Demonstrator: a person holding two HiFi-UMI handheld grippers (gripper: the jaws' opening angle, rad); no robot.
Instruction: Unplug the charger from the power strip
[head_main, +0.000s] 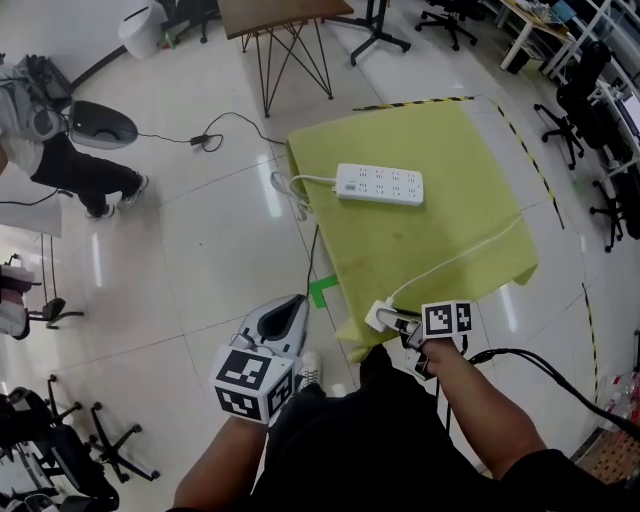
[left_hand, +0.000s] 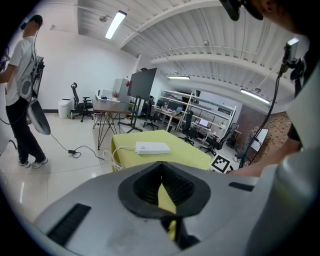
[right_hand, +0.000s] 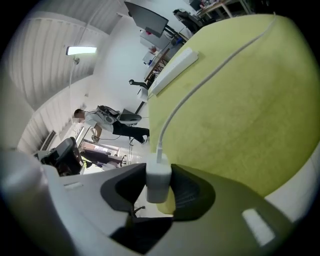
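Note:
A white charger sits between the jaws of my right gripper, which is shut on it at the near edge of the yellow-green table. Its white cable trails away across the cloth. The white power strip lies flat at the table's far side, and no plug shows in its sockets. My left gripper hangs off the table's near left corner with its jaws together and nothing in them.
The strip's own cord hangs off the table's left edge. A person stands on the floor at far left. A dark table on metal legs and office chairs ring the room. Green tape marks the floor.

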